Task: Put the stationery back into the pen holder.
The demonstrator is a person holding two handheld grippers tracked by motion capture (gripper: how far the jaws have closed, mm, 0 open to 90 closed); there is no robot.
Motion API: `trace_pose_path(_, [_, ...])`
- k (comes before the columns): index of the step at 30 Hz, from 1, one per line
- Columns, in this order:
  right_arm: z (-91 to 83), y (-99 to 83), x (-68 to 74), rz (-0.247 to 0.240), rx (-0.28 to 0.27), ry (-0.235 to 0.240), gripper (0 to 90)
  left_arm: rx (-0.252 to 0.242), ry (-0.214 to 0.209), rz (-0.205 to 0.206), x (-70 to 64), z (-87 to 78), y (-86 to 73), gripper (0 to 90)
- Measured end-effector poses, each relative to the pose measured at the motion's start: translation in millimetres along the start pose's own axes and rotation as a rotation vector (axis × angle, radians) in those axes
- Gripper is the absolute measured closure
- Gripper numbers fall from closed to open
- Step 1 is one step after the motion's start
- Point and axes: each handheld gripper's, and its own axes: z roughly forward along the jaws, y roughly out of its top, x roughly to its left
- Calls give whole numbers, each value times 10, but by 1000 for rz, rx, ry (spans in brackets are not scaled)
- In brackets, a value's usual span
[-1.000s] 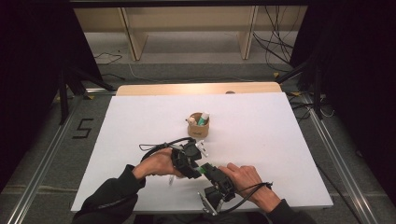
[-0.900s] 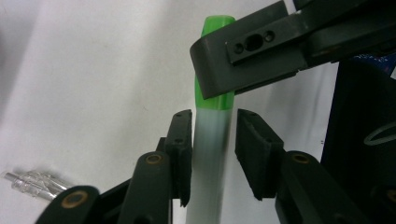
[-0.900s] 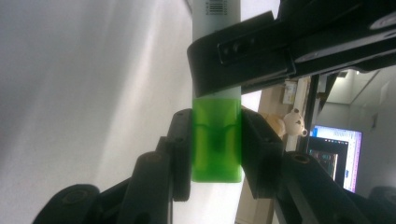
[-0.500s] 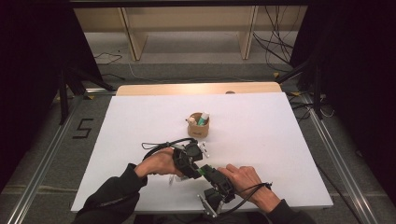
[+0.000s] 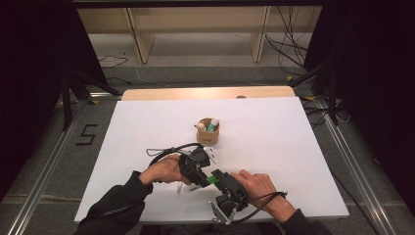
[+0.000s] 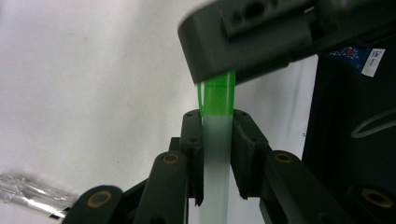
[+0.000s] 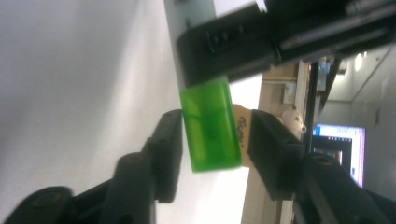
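Near the front edge of the white tabletop [image 5: 293,147]: two hand-held black grippers meeting tip to tip. Left gripper [image 6: 217,154] clamped on the frosted translucent barrel of a marker pen [image 6: 215,158], jaws pressed flat against both sides of it. Bright green translucent cap [image 7: 211,123] on the end of that pen, sitting between the jaws of the right gripper [image 7: 212,135]; a slight gap visible at each side of the cap, so jaws apart, not yet pinching. In the high view, a speck of green [image 5: 211,179] between the left gripper [image 5: 195,164] and right gripper [image 5: 226,188], left hand [image 5: 161,171] and right hand [image 5: 262,188] wrapped around the bodies. Farther back, mid-table, a small round brown cup [image 5: 207,133] holding a few upright pens, well apart from the grippers. Clear plastic wrapper [image 6: 28,196] lying on the tabletop beside the left gripper.
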Motion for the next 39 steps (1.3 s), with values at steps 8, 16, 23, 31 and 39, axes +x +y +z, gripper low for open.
trace_pose_path(8, [-46, -125, -87, 189, 6, -23, 415, -63, 38, -48, 86, -141, -81, 763])
trace_pose_path(16, [-66, -341, -197, 508, -11, 11, 358, -150, 97, -105, 199, -281, -139, 762])
trace_pose_path(23, [-91, -513, -260, 797, -23, 60, 325, -274, 153, -175, 263, -372, -144, 762])
trace_pose_path(31, [-133, -623, -256, 911, -26, 67, 319, -474, 245, -260, 389, -432, -125, 762])
trace_pose_path(39, [-168, -687, -264, 998, -46, 81, 278, -619, 332, -335, 522, -459, -75, 762])
